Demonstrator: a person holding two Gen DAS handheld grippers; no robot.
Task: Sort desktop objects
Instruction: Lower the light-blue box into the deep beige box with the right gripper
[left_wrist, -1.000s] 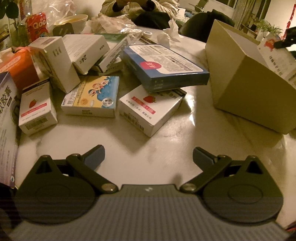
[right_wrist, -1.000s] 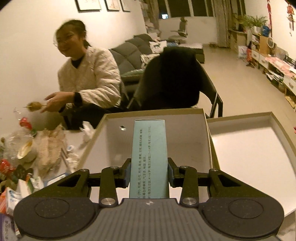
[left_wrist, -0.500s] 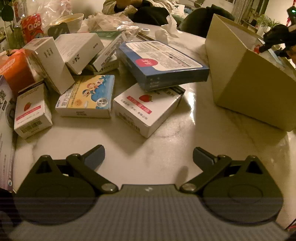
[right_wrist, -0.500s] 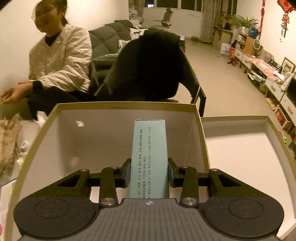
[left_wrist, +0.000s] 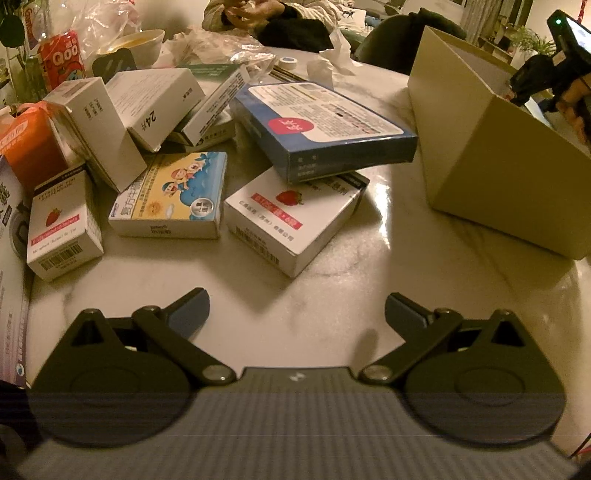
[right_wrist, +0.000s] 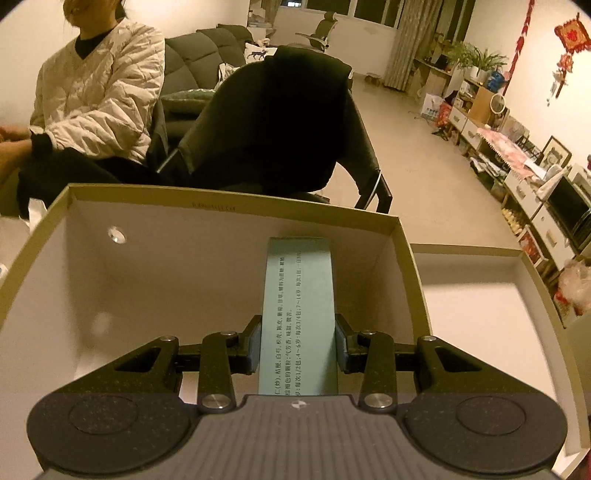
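My right gripper (right_wrist: 298, 345) is shut on a pale green medicine box (right_wrist: 298, 295), held lengthwise inside the open cardboard box (right_wrist: 229, 206). That same cardboard box (left_wrist: 495, 162) stands at the right in the left wrist view, with the right gripper (left_wrist: 535, 79) showing above its rim. My left gripper (left_wrist: 295, 314) hovers open over bare marble, nothing between its fingers. Beyond it lie a strawberry box (left_wrist: 291, 218), a blue box (left_wrist: 325, 129) resting on it, a cartoon box (left_wrist: 173, 195) and a small strawberry box (left_wrist: 61, 225).
The box lid (right_wrist: 480, 295) lies to the right of the cardboard box. Several white boxes (left_wrist: 147, 107), an orange carton (left_wrist: 26, 144), a red can (left_wrist: 61, 57) and a bowl (left_wrist: 136, 42) crowd the table's far left. A person in a quilted jacket (right_wrist: 99, 88) sits across, beside a dark chair (right_wrist: 288, 125).
The right gripper has sunk with the green box into the cardboard box, whose walls now fill the view. The left gripper has stayed where it was, open.
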